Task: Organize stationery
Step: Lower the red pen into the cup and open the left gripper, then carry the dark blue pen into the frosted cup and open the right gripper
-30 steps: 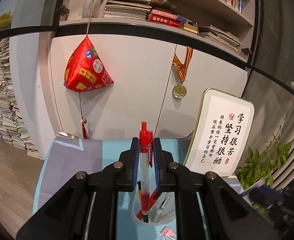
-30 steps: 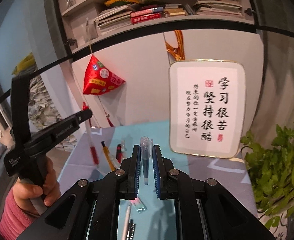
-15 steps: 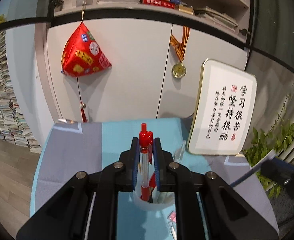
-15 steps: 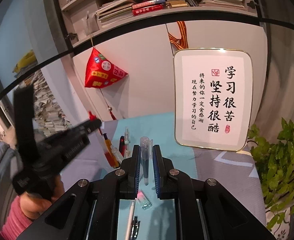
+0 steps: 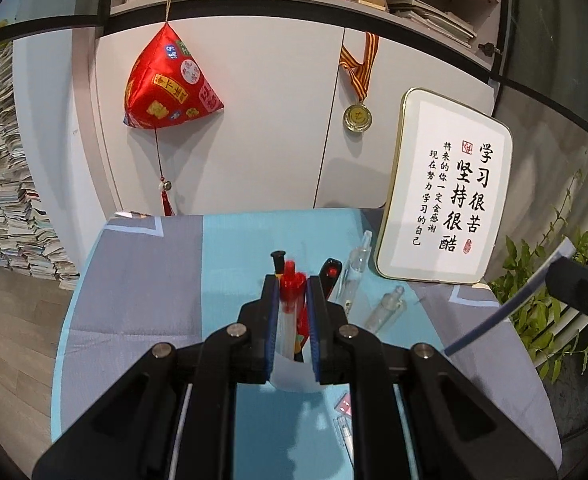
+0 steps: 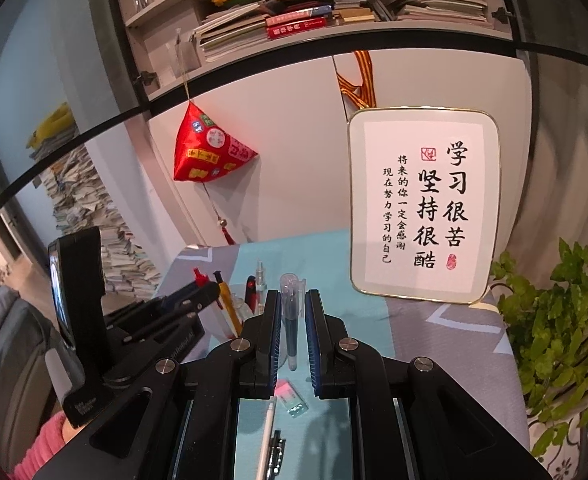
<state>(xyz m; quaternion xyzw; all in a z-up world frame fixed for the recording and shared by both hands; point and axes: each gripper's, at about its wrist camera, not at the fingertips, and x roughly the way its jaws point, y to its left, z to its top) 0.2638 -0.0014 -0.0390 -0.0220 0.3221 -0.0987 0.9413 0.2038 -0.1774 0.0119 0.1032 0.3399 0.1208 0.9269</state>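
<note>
My left gripper [image 5: 292, 280] is shut on a red-capped pen [image 5: 290, 300], held upright with its lower end inside a white pen cup [image 5: 294, 378]. Other pens stand in that cup, among them a black-topped one [image 5: 278, 258] and a clear one [image 5: 358, 260]. My right gripper [image 6: 293, 294] is shut on a clear-capped dark pen [image 6: 292, 320], held above the table to the right of the cup. In the right wrist view the left gripper [image 6: 198, 294] and its red pen [image 6: 200, 276] show at the left, next to a yellow pen [image 6: 228, 304].
A framed calligraphy board [image 5: 446, 200] leans at the back right of the blue-grey tablecloth [image 5: 142, 280]. A small clear bottle [image 5: 386, 312] lies near it. A small clear box [image 6: 292, 398] and a white pen [image 6: 268, 432] lie below the right gripper. A potted plant [image 6: 566, 320] stands at the right.
The left gripper has sunk with the red pen, whose lower end now sits deeper in the cup. The right gripper has kept its place and its pen.
</note>
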